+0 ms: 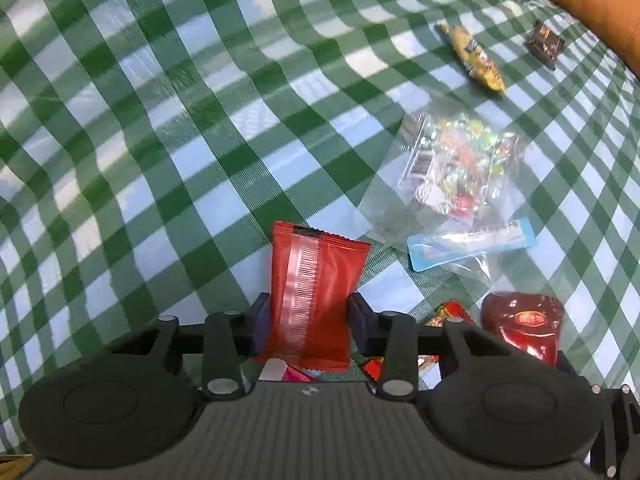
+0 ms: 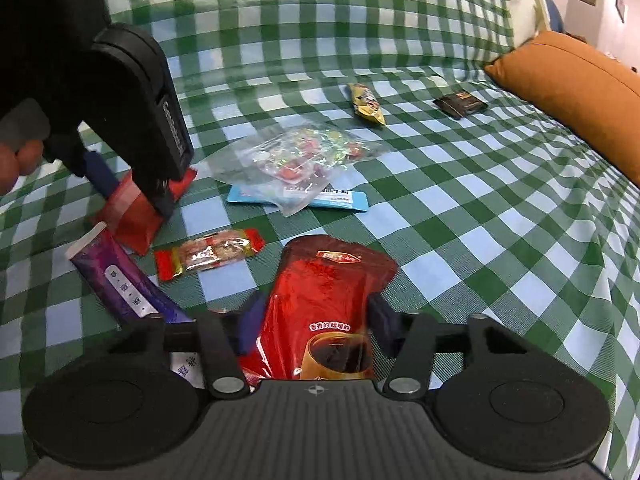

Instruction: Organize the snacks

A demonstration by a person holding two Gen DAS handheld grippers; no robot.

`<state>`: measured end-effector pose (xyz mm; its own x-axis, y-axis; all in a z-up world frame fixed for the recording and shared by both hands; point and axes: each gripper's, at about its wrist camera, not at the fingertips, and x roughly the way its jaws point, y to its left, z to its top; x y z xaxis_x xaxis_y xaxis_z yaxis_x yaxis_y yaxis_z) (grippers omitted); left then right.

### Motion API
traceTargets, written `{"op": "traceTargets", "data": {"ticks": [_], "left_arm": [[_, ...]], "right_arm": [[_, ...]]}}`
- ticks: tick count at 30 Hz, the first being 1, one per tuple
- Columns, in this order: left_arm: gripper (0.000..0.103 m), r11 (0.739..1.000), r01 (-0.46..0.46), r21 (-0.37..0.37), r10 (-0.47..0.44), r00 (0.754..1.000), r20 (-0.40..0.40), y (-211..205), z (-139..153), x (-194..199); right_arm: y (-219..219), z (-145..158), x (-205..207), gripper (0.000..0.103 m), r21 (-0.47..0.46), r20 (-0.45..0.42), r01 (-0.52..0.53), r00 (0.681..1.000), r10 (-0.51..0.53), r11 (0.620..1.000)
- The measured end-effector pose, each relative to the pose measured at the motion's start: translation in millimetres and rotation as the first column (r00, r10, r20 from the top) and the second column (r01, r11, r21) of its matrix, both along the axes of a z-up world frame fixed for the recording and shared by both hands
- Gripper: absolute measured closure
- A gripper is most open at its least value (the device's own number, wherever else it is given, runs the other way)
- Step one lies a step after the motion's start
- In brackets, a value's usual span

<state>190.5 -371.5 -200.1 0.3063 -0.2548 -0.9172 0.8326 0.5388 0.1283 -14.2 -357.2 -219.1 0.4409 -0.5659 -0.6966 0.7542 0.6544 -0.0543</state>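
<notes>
Between the left gripper's [image 1: 308,312] fingers sits a red packet [image 1: 316,280], apparently pinched; the right gripper [image 2: 314,320] clasps a red pouch [image 2: 320,300]. Beyond both, other snacks lie scattered, unsorted.

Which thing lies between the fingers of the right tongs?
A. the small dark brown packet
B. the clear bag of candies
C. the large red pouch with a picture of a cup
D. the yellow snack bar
C: in the right wrist view, the right tongs have their fingers on both sides of the large red pouch, while the other three things lie farther away on the checked cloth.
</notes>
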Motion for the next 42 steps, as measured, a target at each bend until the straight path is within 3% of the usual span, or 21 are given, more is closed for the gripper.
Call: {"op": "traceTargets", "data": {"ticks": [4,10,16,22,29,32,36,42], "left_arm": [[0.058,0.998,-0.048,-0.052,0.048,0.999,0.006,18,27,-4],[0.058,0.982,-0.074,-0.173,0.085,0.995,0.056,57,102,-36],[0.058,0.962,-0.107,-0.253,0.136,0.985,0.103,125,175,-105],[0.057,0.953,-0.153,-0.262,0.195,0.97,0.143,213,218,-181],[0.057,0.933,-0.293,-0.209,0.323,0.938,0.124,328,226,-248],[0.057,0.913,-0.359,-0.196,0.382,0.919,0.099,373,222,-272],[0.057,0.884,-0.423,-0.199,0.448,0.888,0.105,424,218,-298],[0.057,0.85,-0.473,-0.233,0.502,0.861,0.084,470,213,-332]], "right_arm": [[-6,16,-19,0.054,0.035,0.053,0.006,0.999,-0.008,0.999],[-7,75,-64,0.054,-0.053,0.145,0.022,0.989,-0.014,0.998],[15,152,-115,0.054,-0.097,0.248,-0.047,0.966,0.07,0.994],[76,202,-172,0.054,-0.062,0.298,-0.185,0.935,0.195,0.981],[175,228,-224,0.054,0.005,0.286,-0.37,0.891,0.353,0.929],[212,234,-239,0.054,0.018,0.27,-0.445,0.865,0.424,0.896],[243,237,-255,0.054,-0.001,0.24,-0.528,0.824,0.512,0.85],[279,246,-272,0.054,-0.057,0.207,-0.615,0.763,0.612,0.786]]}}
